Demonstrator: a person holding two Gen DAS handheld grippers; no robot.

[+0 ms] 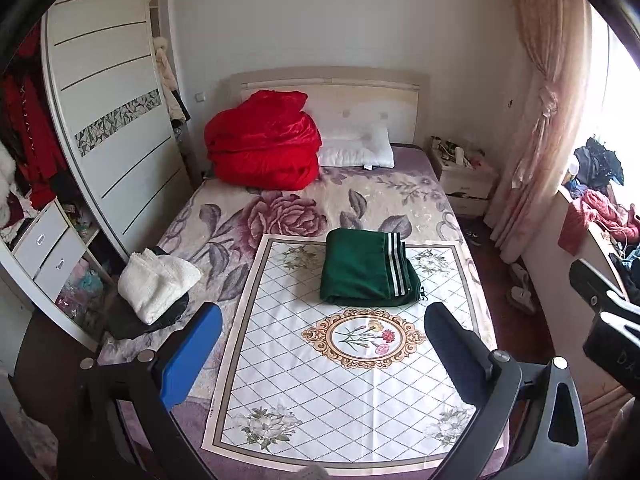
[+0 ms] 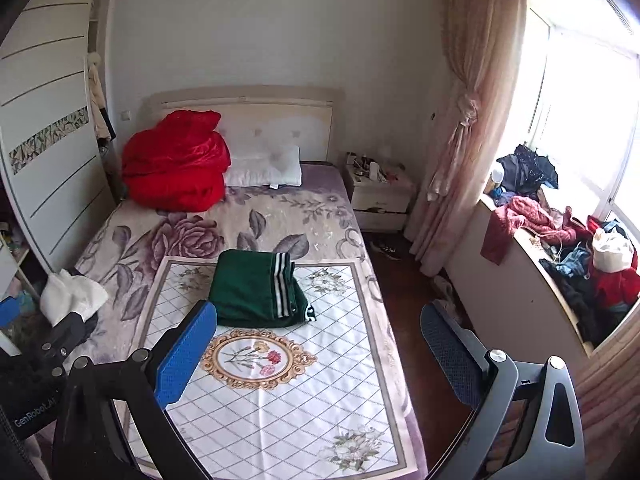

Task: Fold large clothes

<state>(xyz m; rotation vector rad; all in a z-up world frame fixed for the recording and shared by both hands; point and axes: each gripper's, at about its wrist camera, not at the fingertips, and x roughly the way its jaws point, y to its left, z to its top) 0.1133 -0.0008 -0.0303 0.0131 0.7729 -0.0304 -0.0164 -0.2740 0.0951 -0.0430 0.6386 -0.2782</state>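
on the mat (image 1: 280,380), folded green garment (image 1: 360,272)

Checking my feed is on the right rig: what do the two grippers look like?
Both match. The left gripper and the right gripper each have black curved linkage arms with silver pivot bolts, one jaw padded bright blue, the other dark navy with a textured face. The left gripper's black body, seen from the right wrist camera, carries white "GenRobot" lettering. No cables or sleeves show.

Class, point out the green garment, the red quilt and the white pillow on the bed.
green garment (image 1: 356,268): left wrist view, plain top face.
red quilt (image 1: 262,142): left wrist view, middle of the heap.
white pillow (image 2: 264,170): right wrist view, centre.
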